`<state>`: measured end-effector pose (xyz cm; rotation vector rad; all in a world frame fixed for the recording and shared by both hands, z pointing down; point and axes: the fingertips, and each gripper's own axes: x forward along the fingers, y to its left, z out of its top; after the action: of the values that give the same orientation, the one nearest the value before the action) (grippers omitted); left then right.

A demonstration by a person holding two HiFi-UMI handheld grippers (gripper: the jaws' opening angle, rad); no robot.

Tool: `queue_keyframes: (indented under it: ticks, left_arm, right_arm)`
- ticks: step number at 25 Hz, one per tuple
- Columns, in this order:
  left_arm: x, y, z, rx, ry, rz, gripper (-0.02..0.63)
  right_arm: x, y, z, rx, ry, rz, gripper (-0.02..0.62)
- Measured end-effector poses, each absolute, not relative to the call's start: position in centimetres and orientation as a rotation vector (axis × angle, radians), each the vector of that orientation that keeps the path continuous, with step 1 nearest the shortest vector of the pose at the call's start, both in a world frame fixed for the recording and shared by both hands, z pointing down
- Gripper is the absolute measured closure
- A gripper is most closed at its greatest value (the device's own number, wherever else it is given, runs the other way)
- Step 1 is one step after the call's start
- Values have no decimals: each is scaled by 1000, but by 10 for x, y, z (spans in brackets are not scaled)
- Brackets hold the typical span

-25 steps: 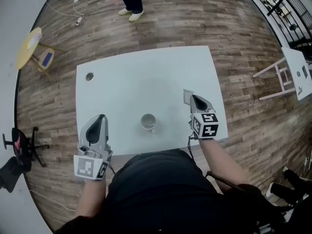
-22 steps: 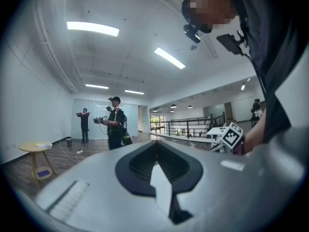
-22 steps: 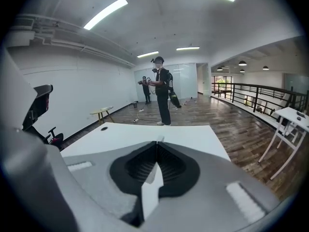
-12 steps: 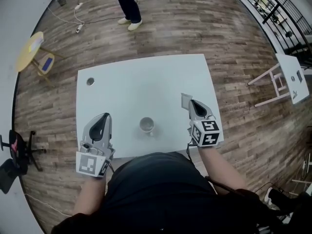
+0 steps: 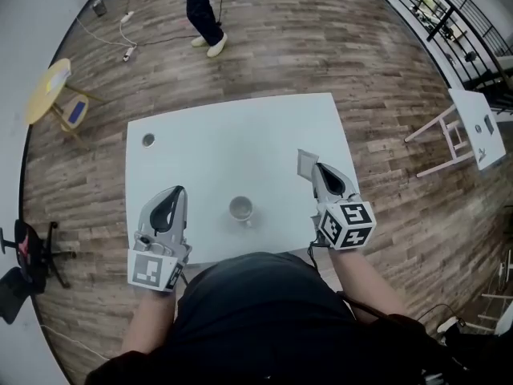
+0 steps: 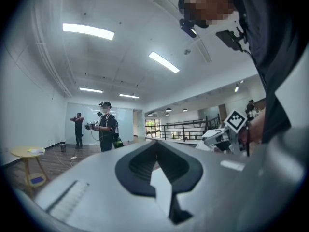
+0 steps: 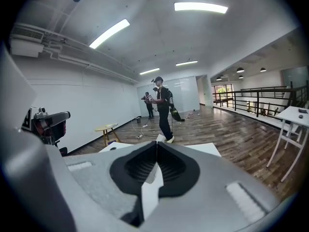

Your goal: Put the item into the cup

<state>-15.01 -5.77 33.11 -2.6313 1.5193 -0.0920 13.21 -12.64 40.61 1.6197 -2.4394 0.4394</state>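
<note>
Right tongs (image 5: 317, 164) clenched on the item (image 5: 305, 164), a thin pale flat piece pinched on edge and poking past the tips (image 7: 160, 138). Held above the right side of the white counter (image 5: 216, 135), clear of its surface. Cup (image 5: 240, 209) upright near the counter's front edge, between both tongs, well apart from the item. Left tongs (image 5: 174, 192) by the front left corner, pressed together with nothing between them. Small round hole (image 5: 147, 140) at the counter's far left.
</note>
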Motion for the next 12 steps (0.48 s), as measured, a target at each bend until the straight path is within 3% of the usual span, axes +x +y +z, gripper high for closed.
queue_keyframes:
  ticks: [12]
  left_arm:
    - [-149,-59,333,-2632,1521,-89,606]
  right_arm:
    - [125,-124,374,1629,-2491,301,590]
